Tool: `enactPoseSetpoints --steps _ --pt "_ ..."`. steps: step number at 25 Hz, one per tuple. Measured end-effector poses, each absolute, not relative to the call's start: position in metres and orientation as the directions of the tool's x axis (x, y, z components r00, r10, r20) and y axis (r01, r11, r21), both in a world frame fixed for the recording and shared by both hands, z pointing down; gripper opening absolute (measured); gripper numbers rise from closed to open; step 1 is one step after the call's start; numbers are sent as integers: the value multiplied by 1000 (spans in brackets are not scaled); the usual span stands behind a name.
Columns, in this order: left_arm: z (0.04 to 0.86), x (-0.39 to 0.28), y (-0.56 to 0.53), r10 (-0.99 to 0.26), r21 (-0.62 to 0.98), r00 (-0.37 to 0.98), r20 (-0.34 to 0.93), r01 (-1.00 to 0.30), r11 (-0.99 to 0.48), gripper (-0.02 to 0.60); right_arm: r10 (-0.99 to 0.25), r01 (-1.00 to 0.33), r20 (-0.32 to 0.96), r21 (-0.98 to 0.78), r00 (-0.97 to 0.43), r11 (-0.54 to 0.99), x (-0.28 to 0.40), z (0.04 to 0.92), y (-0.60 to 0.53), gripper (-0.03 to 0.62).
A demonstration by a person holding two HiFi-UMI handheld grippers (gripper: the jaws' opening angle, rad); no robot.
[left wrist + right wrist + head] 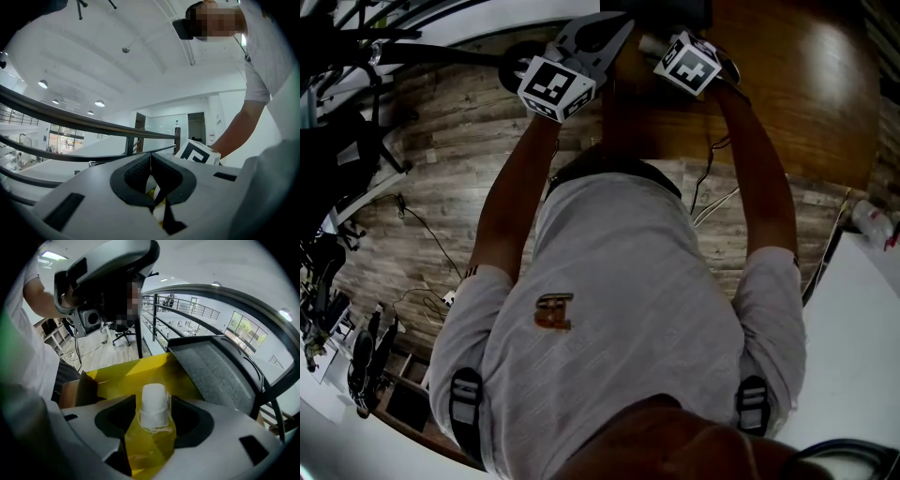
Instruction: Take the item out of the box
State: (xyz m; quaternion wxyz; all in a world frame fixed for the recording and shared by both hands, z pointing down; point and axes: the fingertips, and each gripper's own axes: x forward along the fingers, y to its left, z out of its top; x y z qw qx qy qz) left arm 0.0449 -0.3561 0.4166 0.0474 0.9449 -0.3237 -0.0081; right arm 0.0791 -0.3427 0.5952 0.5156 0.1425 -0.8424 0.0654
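reach-in step; left gripper point(150, 157) fingers clenched, apparently on yellow box point(131, 376) edge; right gripper point(153, 401) fingers released, straddling white item point(153, 411) inside; next: close, lift out

A roomy open-plan office: mezzanine railing point(93, 124), recessed ceiling lights point(99, 103), swivel chair point(123, 333), wood-plank floor point(441, 169).

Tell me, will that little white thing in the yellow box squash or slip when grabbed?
Probably light: the white item looks small inside the yellow box. The string tied round it suggests a soft wrapping, so it may give rather than slip.
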Motion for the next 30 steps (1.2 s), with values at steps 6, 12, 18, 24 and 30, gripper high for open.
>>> enactPoseSetpoints --steps 6,12,18,24,30 --pt "422 41 -357 -612 100 790 26 -611 -785 20 -153 -292 908 36 -390 956 76 605 -345 224" --pt "427 38 -355 -611 106 791 35 -610 -785 20 -147 -290 924 41 -354 956 79 612 -347 222" --pt "426 36 -353 -606 106 794 40 -607 -788 20 -163 -295 909 46 -383 954 76 609 -347 201" --pt "422 32 -347 -603 100 797 38 -603 -791 20 -183 -322 897 49 -403 946 76 599 -342 199" --pt "413 27 -340 -602 93 798 27 -601 -794 20 -241 -340 854 80 -462 937 69 566 -335 199"
